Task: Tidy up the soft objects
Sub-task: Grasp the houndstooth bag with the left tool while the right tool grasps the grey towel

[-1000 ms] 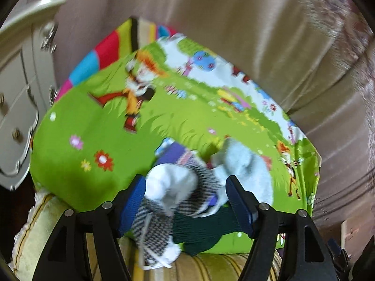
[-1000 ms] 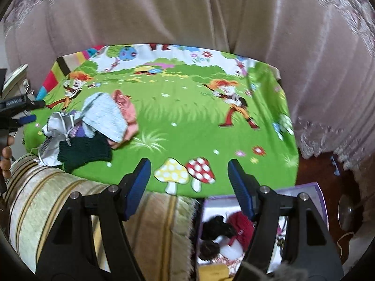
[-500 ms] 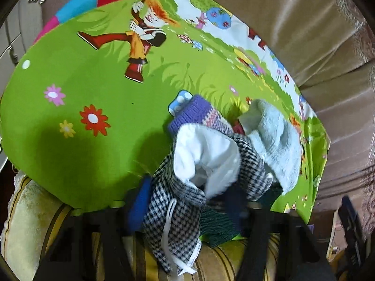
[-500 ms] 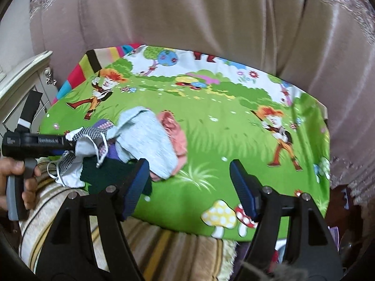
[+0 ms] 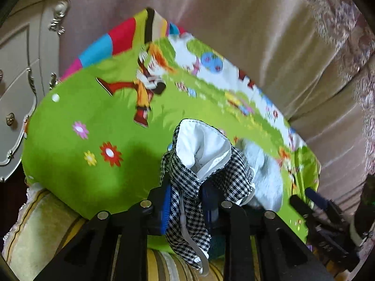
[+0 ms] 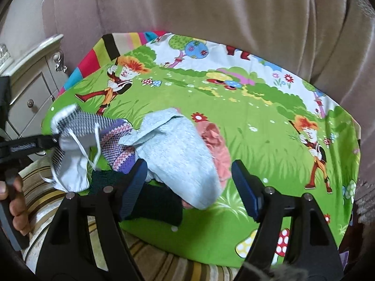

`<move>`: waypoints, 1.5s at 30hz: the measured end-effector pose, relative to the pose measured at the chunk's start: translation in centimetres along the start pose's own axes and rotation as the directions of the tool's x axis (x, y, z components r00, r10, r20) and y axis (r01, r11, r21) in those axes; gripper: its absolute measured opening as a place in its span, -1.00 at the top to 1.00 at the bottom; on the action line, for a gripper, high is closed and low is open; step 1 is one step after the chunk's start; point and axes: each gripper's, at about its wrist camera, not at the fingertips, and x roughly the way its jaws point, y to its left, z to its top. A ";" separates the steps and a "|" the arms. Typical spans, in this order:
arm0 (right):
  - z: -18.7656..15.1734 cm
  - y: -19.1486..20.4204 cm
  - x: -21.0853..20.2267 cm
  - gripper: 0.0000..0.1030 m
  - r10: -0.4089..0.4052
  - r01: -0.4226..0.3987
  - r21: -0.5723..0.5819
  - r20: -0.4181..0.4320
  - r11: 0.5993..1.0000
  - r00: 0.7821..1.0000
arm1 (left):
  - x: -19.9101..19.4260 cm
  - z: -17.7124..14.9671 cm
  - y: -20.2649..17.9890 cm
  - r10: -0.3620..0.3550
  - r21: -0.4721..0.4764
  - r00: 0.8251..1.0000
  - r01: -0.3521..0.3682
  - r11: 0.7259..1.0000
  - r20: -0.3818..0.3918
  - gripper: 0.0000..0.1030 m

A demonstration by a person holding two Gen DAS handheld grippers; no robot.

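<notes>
On the bright green cartoon-print sheet spread over the bed, the soft pile lies near the left front edge, and sorting has begun with the houndstooth cloth. The left hand-held gripper is closing on it, pads already pinching; next it probably must be lifted clear without dragging the purple knit. The right hand-held gripper has swung in from the mushrooms, its jaws opening astride the pale blue towel, untouched.
</notes>
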 end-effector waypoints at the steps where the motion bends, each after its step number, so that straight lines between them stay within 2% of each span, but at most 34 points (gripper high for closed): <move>1: 0.0 0.3 0.4 -0.52 0.002 -0.002 -0.010 -0.002 1.000 1.000 | -0.2 0.1 0.2 0.005 -0.011 1.000 -0.005 1.000 0.017 0.53; 5: 0.3 1.1 2.2 -0.54 0.009 -0.009 -0.032 -0.022 0.999 1.000 | -0.7 0.5 1.0 0.017 -0.054 0.998 -0.013 0.998 0.060 0.54; 9: 0.9 1.1 4.0 -0.54 -0.003 0.001 -0.026 -0.052 1.000 0.999 | -0.3 0.6 1.4 0.016 -0.063 0.999 -0.013 0.998 0.045 0.54; 12: 1.3 1.5 5.0 -0.54 0.023 -0.025 -0.037 -0.053 0.999 0.998 | 0.0 0.6 1.3 0.013 -0.061 0.999 -0.010 0.998 0.043 0.53; 14: 1.4 1.7 5.7 -0.54 0.004 -0.007 -0.047 -0.067 0.999 0.998 | 0.0 0.5 1.3 0.009 -0.061 0.999 -0.007 0.998 0.041 0.53; 16: 1.3 1.9 6.2 -0.38 -0.002 -0.002 -0.050 -0.071 0.999 0.997 | 0.2 0.6 1.5 0.006 -0.063 0.999 -0.004 0.998 0.038 0.53; 18: 1.1 2.1 6.3 0.13 0.006 -0.010 -0.055 -0.078 0.998 0.997 | 0.3 0.6 1.6 0.004 -0.068 0.999 -0.001 0.998 0.035 0.53; 23: 0.7 2.8 6.0 0.60 0.015 -0.021 -0.089 -0.070 0.996 0.997 | 0.6 0.6 1.6 0.000 -0.065 1.000 0.002 0.998 0.028 0.53; 26: 0.6 2.6 5.4 0.73 0.026 -0.030 -0.075 -0.051 0.997 0.998 | 0.5 0.5 1.7 0.001 -0.068 0.999 0.001 0.998 0.033 0.54; 30: 0.9 2.2 3.3 0.87 0.032 -0.031 -0.052 0.014 0.998 0.999 | 0.2 0.5 1.5 0.002 -0.063 0.999 0.000 0.998 0.043 0.54; 35: 1.3 1.7 0.8 0.87 0.035 -0.034 -0.025 0.066 0.999 0.997 | -0.1 0.3 1.4 0.006 -0.054 0.998 -0.003 0.999 0.055 0.54; 38: 1.4 1.7 0.5 0.85 0.040 -0.038 -0.033 0.053 0.999 0.998 | -0.2 0.3 1.3 0.006 -0.053 0.998 -0.003 0.999 0.057 0.53; 40: 1.4 1.8 0.9 0.62 0.032 -0.031 -0.046 0.030 0.998 0.999 | -0.1 0.3 1.3 0.004 -0.050 0.999 -0.001 0.999 0.054 0.53; 41: 1.4 1.8 1.2 0.17 0.016 -0.015 -0.050 0.020 0.999 1.000 | -0.1 0.3 1.3 0.005 -0.048 0.999 -0.002 0.999 0.053 0.53; 42: 1.4 1.8 1.7 -0.38 0.010 -0.010 -0.046 0.013 0.999 1.000 | -0.1 0.3 1.3 0.005 -0.046 0.999 -0.002 0.999 0.053 0.53; 43: 1.4 1.7 2.2 -0.52 0.015 -0.015 -0.041 0.008 0.999 1.000 | -0.1 0.3 1.3 0.005 -0.045 0.999 -0.002 0.999 0.053 0.53; 45: 1.5 2.0 3.3 -0.54 0.017 -0.017 -0.054 -0.016 0.998 1.000 | 0.0 0.3 1.3 0.005 -0.049 0.999 -0.003 0.999 0.049 0.54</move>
